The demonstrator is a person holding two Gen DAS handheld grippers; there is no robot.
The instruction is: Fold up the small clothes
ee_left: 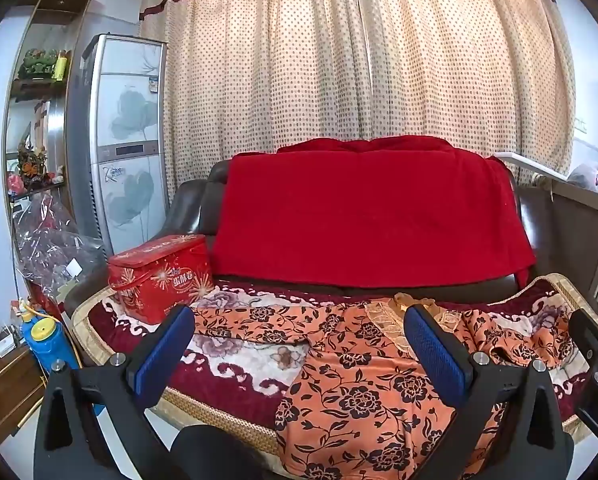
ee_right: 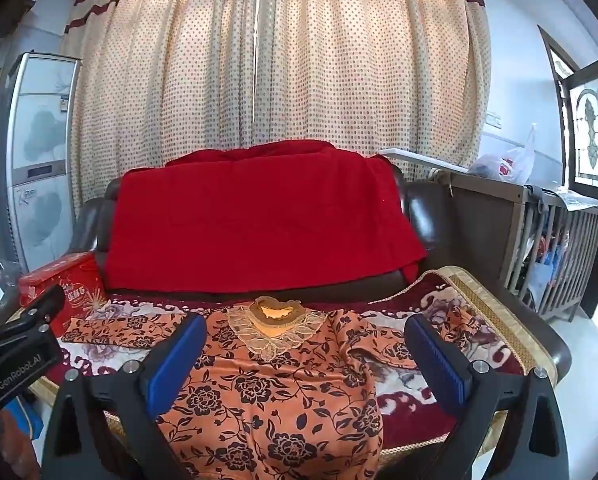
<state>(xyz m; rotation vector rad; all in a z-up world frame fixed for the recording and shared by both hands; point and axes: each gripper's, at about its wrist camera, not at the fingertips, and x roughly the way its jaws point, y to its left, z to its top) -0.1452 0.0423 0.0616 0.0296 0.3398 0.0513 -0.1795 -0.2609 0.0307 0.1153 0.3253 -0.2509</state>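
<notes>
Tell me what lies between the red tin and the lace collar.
One floral sleeve of the orange top, spread flat on the blanket. The right wrist view shows it between the tin and the collar.

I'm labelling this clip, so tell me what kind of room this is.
Most likely a home living room: a dark leather sofa draped with a red blanket, long dotted curtains behind it, and a tall standing air conditioner in the corner.

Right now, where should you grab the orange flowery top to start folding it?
Take the orange floral-print top by its sleeve spread flat to the left, probably with the open left hand-held gripper, coming from that side; its thin free edge pinches easily.
</notes>
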